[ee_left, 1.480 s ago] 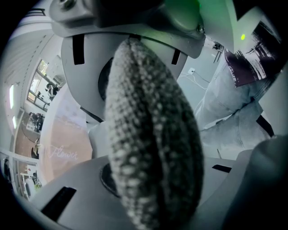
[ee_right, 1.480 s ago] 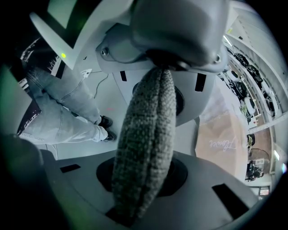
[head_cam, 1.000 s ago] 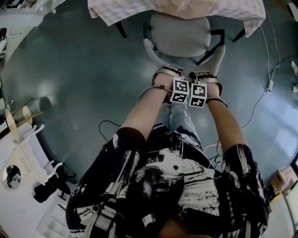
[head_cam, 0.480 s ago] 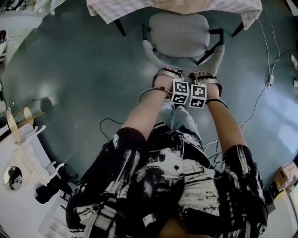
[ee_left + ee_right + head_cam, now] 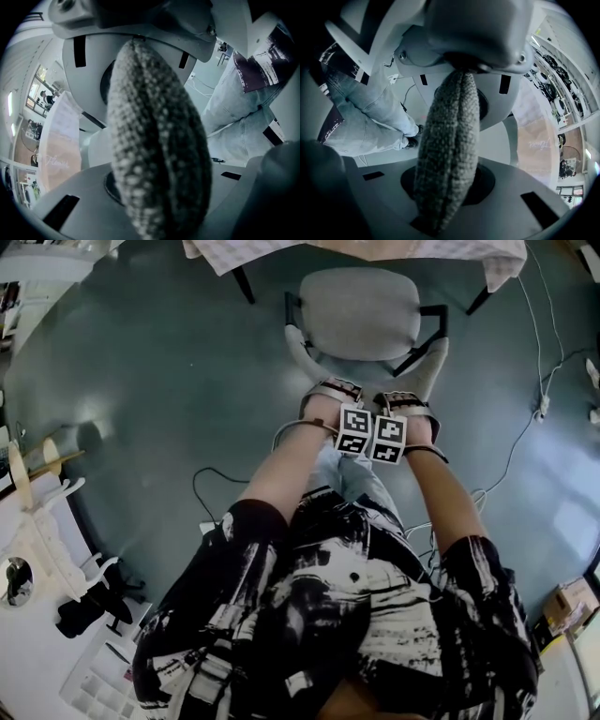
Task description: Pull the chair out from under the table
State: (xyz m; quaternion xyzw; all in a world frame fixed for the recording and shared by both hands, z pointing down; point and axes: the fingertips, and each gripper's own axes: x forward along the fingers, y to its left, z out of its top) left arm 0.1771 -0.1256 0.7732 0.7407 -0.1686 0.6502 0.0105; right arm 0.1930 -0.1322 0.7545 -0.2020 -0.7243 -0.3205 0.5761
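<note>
Chair (image 5: 366,320): set on the floor (image 5: 159,381) directly ahead of the person (image 5: 281,474). Its grey seat (image 5: 356,301) is seen almost wholly clear of the counter (image 5: 243,284), with only the far edge at the hanging cloth (image 5: 225,259).
Backrest (image 5: 431,362): padded, covered in coarse woven fabric and turned toward the person. Its top edge is gripped at two points side by side.
Chair frame (image 5: 433,320): dark supports are seen at both sides of the seat.
Left claw (image 5: 327,390): clenched on the backrest. In the left gripper view the fabric edge is pressed between both jaws and the gap is filled by it.
Right claw (image 5: 405,397): clenched on the backrest. In the right gripper view the fabric edge is pinched between the two jaws.
Claw attitude: both are pointed steeply downward and held close together, with the marker cubes (image 5: 353,427) nearly touching.
Counter: placed at the top of the head view and draped with the checked cloth. A dark leg is exposed below it.
Cables (image 5: 520,437): laid across the floor to the right of the chair.
Side counter (image 5: 28,615): white, at the lower left of the head view, well apart from the chair. The small items carried on it cannot be identified.
</note>
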